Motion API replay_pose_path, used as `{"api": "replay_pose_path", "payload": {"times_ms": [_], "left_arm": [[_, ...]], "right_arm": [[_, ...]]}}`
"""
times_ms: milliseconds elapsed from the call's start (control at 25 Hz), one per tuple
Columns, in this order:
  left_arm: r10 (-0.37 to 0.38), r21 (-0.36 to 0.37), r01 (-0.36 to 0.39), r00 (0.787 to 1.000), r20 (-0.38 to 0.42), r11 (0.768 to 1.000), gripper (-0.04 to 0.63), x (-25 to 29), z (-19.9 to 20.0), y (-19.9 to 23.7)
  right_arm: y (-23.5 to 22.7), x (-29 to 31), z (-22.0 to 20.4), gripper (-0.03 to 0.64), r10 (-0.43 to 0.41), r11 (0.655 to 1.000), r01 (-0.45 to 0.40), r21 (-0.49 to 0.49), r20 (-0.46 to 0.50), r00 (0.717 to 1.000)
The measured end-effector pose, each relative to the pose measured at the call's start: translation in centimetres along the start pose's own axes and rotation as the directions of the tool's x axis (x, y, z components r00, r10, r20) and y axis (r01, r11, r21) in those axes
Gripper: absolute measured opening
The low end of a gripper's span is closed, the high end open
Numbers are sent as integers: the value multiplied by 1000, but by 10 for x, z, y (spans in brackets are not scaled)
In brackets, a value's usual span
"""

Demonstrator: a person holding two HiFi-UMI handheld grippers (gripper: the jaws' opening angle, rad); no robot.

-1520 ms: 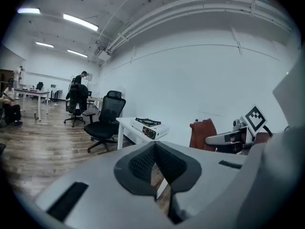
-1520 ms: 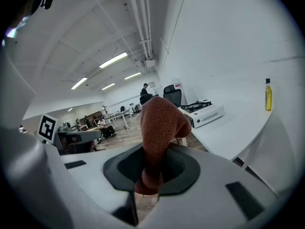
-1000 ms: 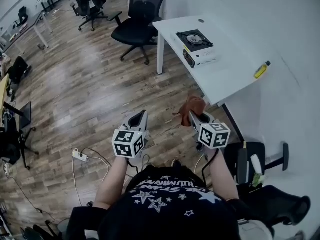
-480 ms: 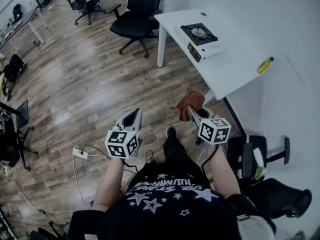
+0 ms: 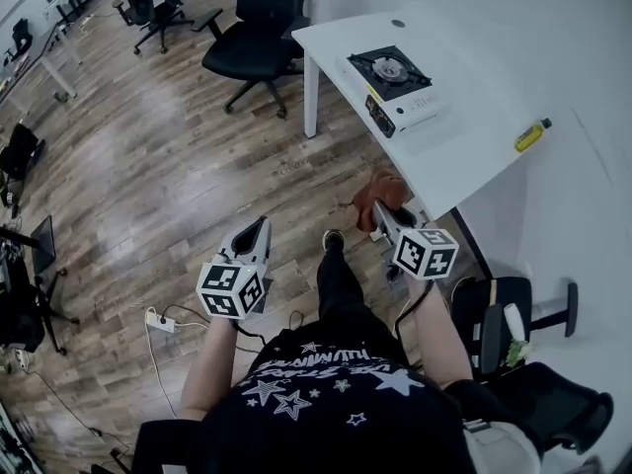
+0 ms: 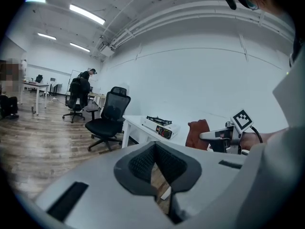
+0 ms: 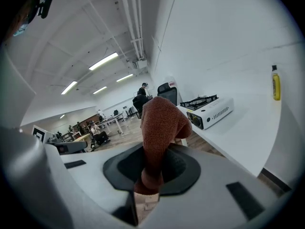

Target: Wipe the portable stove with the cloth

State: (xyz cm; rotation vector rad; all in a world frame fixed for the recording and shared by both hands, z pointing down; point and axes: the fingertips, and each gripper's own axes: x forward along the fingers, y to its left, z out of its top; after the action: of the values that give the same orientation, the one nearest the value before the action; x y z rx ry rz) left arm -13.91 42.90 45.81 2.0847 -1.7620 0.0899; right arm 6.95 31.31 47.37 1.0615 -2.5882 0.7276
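Grippers come first, held out ahead of our body over the wooden floor (image 5: pixel 148 166). We carry the left gripper (image 5: pixel 258 225) with its jaws pressed together and nothing between them; its own view shows the dark pads meeting in a narrow V. Our right gripper (image 5: pixel 379 211) is clamped on the rust-brown cloth (image 5: pixel 381 192), and in the right gripper view the cloth (image 7: pixel 159 123) rises bunched out of the closed pads and flops over at the top. Between the two grippers, lower down, we see one shoe (image 5: pixel 333 238) on the boards.

Beyond the right gripper lies the near corner of the white table (image 5: pixel 464 136); the cloth hangs just short of it, touching nothing there. A yellow bottle (image 5: pixel 530 136) lies on its side toward the table's wall-side edge.

Farther along, the portable stove (image 5: pixel 395 87) stands toward the table's far end, against the edge that faces the open floor, its knob panel turned to that edge and its black burner grate on top. It is well apart from both grippers. Past the table's far corner stands a black office chair (image 5: pixel 247 52).
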Motion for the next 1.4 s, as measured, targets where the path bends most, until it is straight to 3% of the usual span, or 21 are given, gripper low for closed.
{"api": "replay_pose_path", "payload": {"times_ms": [360,680,1040,1400], "left_arm": [[-34,15,35,998,-53,999,8,188,59,32],[-66,41,70,994,-86,997,8,333,117,36],[-111,101,122,988,-109,987,8,440,169,35],[-154,152,169,982,-108,974,8,496,197,32]], "right_arm": [[-124,106,94,72,-36,999,36,-1,5,999],[-210,172,171,72,-24,997,22,80,28,999],[-265,208,241,74,0,976,-22,217,100,995],[-278,239,263,74,48,949,-72,307,86,995]]}}
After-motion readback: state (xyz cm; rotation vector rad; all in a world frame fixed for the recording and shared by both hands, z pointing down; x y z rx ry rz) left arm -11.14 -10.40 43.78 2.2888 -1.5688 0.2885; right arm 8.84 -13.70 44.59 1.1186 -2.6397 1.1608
